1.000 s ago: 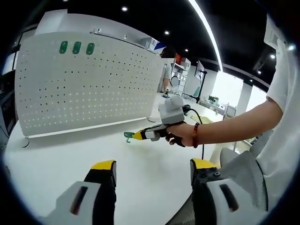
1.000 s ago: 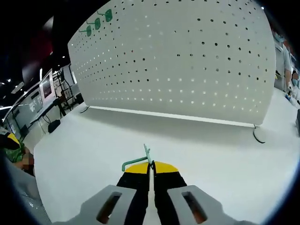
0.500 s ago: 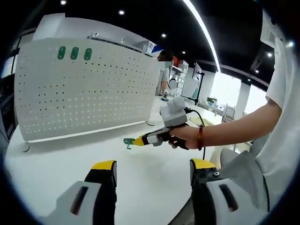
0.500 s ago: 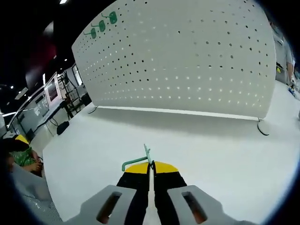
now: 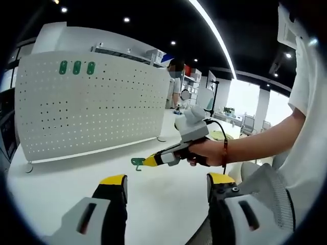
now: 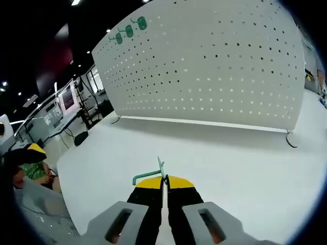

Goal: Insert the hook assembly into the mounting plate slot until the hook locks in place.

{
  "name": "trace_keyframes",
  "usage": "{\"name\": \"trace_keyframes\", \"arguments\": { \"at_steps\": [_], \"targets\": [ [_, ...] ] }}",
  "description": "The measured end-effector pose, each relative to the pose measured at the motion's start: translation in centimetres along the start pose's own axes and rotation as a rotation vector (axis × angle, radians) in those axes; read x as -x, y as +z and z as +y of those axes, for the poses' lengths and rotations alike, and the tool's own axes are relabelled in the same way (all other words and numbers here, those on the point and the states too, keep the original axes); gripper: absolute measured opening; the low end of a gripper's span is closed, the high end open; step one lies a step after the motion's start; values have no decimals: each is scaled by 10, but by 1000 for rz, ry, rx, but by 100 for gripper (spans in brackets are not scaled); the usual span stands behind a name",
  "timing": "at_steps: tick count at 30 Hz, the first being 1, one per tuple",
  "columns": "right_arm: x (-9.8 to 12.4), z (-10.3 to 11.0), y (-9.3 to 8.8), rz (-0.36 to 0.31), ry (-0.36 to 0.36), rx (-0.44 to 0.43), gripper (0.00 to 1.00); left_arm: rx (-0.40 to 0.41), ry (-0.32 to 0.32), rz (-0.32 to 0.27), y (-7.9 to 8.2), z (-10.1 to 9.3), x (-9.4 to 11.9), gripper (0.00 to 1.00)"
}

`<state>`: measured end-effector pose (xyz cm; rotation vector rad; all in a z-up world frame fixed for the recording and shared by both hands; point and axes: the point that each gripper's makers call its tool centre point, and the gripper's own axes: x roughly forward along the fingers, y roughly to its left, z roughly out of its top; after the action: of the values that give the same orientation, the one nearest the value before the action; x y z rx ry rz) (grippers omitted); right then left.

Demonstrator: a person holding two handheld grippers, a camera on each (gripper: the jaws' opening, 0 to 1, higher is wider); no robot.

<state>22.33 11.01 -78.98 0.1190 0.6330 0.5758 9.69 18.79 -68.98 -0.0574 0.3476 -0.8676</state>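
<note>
A white perforated mounting plate [image 5: 92, 107] stands upright on the white table, with three green hooks [image 5: 76, 67] fixed near its top left. In the right gripper view the same plate [image 6: 214, 71] fills the background, its hooks [image 6: 129, 29] at upper left. My right gripper [image 6: 164, 179] is shut on a green hook [image 6: 148, 175], held above the table. In the left gripper view that right gripper [image 5: 148, 161] holds the green hook [image 5: 136, 162] in front of the plate. My left gripper [image 5: 166, 181] is open and holds nothing, low over the table.
The white table [image 5: 66, 178] stretches in front of the plate. A person's arm [image 5: 255, 145] with a bead bracelet holds the right gripper. Another person stands far behind the plate's right end [image 5: 176, 81]. Desks and screens line the room's left [image 6: 61, 107].
The right gripper with the hook has risen slightly and moved left toward the plate. The left gripper stays open and still.
</note>
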Motion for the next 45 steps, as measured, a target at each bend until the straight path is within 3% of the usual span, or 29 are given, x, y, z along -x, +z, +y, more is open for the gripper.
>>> {"name": "trace_keyframes", "arguments": {
  "at_steps": [6, 25, 30, 38, 41, 45],
  "targets": [
    [10, 12, -3, 7, 38, -87, 1, -2, 13, -3, 2, 1, 3, 64],
    [41, 37, 1, 11, 94, -150, 1, -88, 25, 31, 2, 0, 4, 58],
    [43, 50, 1, 35, 147, -166, 1, -169, 47, 69, -2, 5, 2, 54],
    [48, 68, 3, 61, 188, -140, 1, -205, 52, 94, -6, 7, 4, 51],
    [51, 74, 3, 67, 206, -145, 1, -284, 109, 96, -4, 15, 7, 45],
    [56, 84, 3, 79, 226, -132, 1, -299, 123, 93, -3, 15, 7, 42]
  ]
}}
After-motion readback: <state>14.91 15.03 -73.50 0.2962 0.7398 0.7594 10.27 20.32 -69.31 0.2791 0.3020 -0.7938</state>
